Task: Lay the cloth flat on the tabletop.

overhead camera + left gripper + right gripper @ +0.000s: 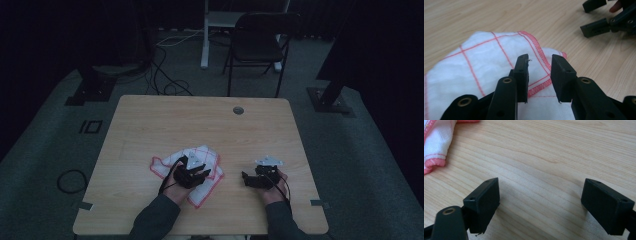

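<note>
A: What did the cloth (192,172) look like?

B: It was a white cloth (474,65) with thin red grid lines and a red stitched hem, soft and rumpled, lying bunched on the pale wood-grain desk (150,130) toward the near edge.

A: And the left gripper (196,169)?

B: The left gripper (539,65) hung right over the cloth, its black blocky jaws partly apart. The cloth's folded hem showed in the gap between them, but the pads did not press on it.

A: The right gripper (245,179)?

B: To the right of the cloth, near but apart from it. The right gripper (540,197) stood wide open over bare desk, holding nothing. A corner of the cloth (435,142) lay off to its side.
</note>
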The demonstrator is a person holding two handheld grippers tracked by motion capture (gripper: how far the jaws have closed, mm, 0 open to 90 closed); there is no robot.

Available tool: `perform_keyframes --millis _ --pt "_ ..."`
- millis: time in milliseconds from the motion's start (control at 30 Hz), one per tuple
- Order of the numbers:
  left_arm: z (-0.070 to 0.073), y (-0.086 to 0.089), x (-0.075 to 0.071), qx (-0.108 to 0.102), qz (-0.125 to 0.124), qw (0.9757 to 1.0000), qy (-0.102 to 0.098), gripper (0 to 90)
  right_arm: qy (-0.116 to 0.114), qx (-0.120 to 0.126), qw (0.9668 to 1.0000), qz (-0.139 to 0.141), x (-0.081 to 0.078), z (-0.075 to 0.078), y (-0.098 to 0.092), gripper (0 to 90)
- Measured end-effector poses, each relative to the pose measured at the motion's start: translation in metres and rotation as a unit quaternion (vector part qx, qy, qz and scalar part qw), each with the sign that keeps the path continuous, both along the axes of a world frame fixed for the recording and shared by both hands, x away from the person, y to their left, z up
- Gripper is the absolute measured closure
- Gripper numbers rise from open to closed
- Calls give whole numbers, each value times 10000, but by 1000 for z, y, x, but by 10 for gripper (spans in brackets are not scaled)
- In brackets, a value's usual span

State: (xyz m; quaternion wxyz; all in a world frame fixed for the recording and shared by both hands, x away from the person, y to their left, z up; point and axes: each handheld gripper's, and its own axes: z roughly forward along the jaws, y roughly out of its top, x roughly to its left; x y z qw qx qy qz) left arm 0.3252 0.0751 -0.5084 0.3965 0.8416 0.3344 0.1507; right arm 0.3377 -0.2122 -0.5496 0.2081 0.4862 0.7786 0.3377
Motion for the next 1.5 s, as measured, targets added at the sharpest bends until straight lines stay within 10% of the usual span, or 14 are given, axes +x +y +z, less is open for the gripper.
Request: perform_keyframes --millis 600,833,1500 --pt "-24 -26 1 411 -291 9986 148 594 0 1 10000 1 0 0 0 153" --pt "-25 -25 4 537 -135 9984 137 759 1 3 10000 -2 0 0 0 153" --pt "4 7 26 89 409 9991 63 874 3 3 10000 -2 0 0 0 153"
